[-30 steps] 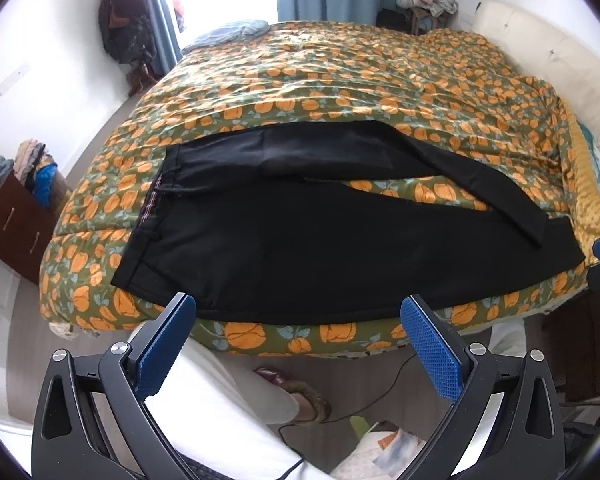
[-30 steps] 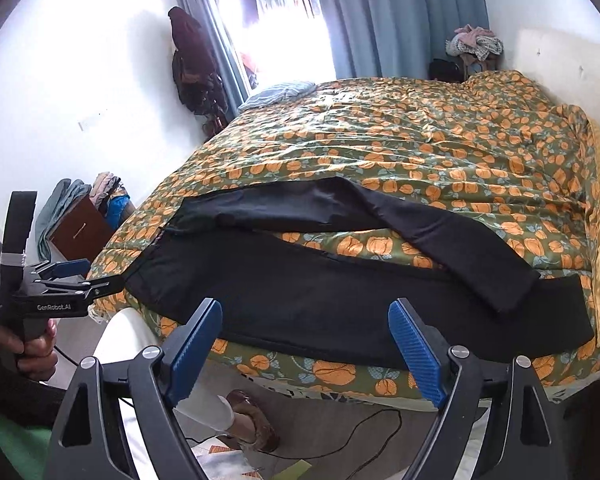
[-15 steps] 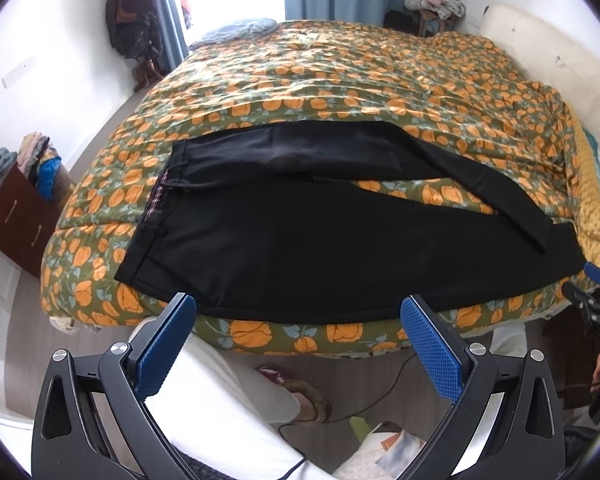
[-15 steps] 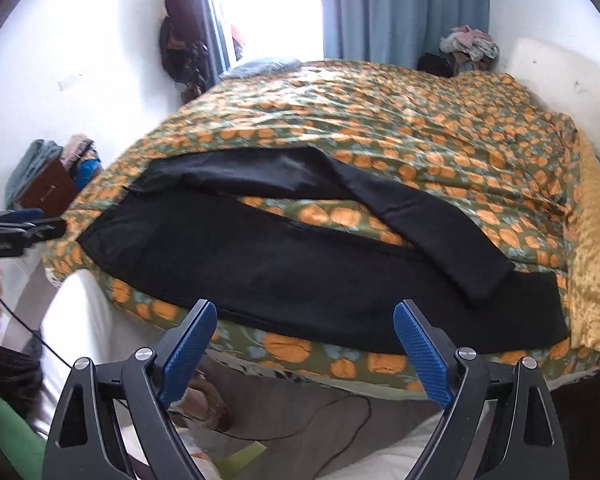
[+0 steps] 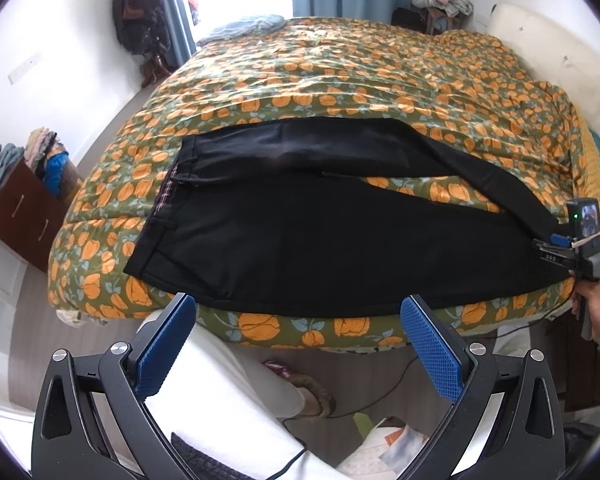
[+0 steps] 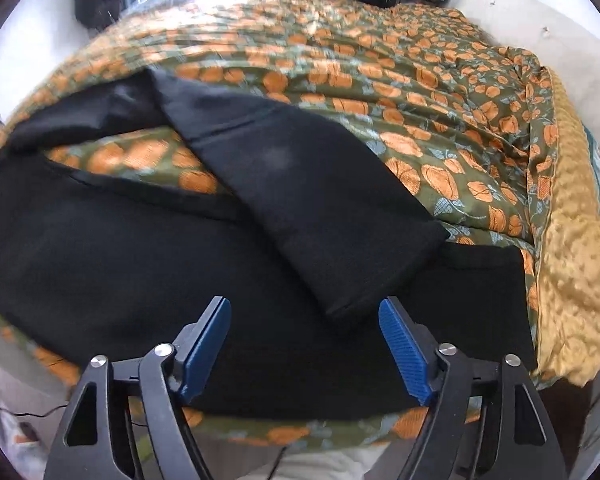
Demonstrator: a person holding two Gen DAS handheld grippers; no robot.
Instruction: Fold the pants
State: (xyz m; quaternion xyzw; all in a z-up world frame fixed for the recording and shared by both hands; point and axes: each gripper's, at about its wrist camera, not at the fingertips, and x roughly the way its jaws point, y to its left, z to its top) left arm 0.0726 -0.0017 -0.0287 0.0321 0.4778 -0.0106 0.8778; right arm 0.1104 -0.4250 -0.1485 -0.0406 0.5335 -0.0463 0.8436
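1. Lay spread flat ahead of both sets of jaws: black pants (image 5: 300,236) on an orange-patterned bedspread (image 5: 380,80), waistband toward the left, near leg hugging the bed's front edge.
2. Crossed diagonally over the near leg: the far leg, its hem straight ahead of the right gripper (image 6: 304,344).
3. Hung short of the front edge, over open floor: left gripper (image 5: 300,352), jaws wide, nothing between them.
4. Was closing, over the near leg's hem: right gripper, jaws about halfway apart, pads not pressing cloth.
5. Left bare beyond the pants: most of the bedspread, with a yellow border (image 6: 576,280) to the right.
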